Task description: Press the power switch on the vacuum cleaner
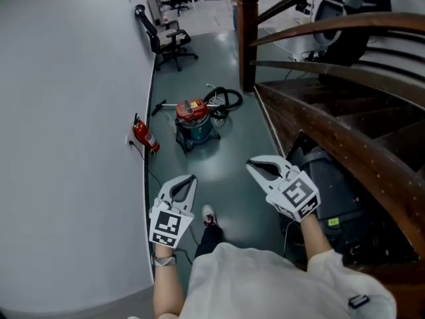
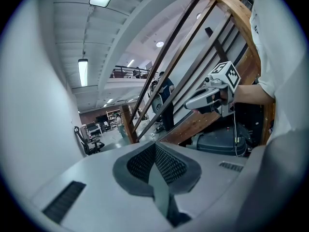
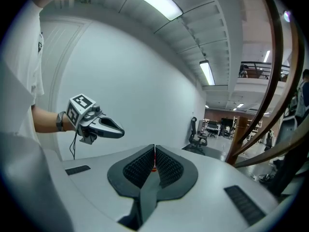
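Note:
The vacuum cleaner (image 1: 194,121), a teal drum with a red top and a coiled black hose, stands on the grey floor some way ahead in the head view. My left gripper (image 1: 190,179) and right gripper (image 1: 252,166) are held out side by side, both short of it and well above the floor. Both are shut with nothing in them. In the left gripper view the jaws (image 2: 154,146) meet, and the right gripper (image 2: 190,103) shows off to the side. In the right gripper view the jaws (image 3: 154,150) are pressed together, with the left gripper (image 3: 120,131) beside them.
A curved white wall (image 1: 66,145) runs along the left, with a red fire extinguisher (image 1: 145,137) at its foot. A wooden staircase with railings (image 1: 319,65) and a post (image 1: 247,38) fills the right, with a black case (image 1: 332,191) under it. An office chair (image 1: 166,38) stands farther ahead.

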Available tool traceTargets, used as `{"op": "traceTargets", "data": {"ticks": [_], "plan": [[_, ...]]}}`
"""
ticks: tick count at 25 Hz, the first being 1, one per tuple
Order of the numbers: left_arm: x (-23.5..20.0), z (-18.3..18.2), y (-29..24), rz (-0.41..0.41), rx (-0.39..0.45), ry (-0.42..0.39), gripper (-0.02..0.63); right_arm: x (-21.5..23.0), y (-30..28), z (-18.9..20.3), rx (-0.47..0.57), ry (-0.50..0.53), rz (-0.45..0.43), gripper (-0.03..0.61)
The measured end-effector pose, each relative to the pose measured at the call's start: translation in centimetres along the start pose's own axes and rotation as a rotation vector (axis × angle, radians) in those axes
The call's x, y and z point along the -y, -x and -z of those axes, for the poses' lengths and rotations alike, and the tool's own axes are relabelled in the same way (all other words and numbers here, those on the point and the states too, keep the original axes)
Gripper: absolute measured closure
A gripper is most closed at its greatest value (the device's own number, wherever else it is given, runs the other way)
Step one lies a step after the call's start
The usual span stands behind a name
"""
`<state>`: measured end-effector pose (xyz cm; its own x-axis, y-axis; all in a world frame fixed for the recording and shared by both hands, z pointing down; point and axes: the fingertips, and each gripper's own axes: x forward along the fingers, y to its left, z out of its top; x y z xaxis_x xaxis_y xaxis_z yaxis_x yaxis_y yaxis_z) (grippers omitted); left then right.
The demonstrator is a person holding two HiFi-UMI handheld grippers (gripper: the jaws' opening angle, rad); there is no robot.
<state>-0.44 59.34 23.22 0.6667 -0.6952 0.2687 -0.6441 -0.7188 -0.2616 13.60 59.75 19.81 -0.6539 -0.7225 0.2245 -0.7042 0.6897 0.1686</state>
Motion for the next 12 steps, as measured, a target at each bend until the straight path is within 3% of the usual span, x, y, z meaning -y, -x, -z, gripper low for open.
{"op": "traceTargets", "data": {"ticks": [6,12], "plan": [[-5.1,1.7,-4.8,0.010,-0.003,0.000,0.617,4.5,-5.3,0.4,-0.013,-0.029,-0.009,0.548],[-13.1,1.6,-10.6,0.027,0.003,-0.004,0.617,9.9,-12.6,-1.8,-0.003,-0.012,0.008,0.548]]}}
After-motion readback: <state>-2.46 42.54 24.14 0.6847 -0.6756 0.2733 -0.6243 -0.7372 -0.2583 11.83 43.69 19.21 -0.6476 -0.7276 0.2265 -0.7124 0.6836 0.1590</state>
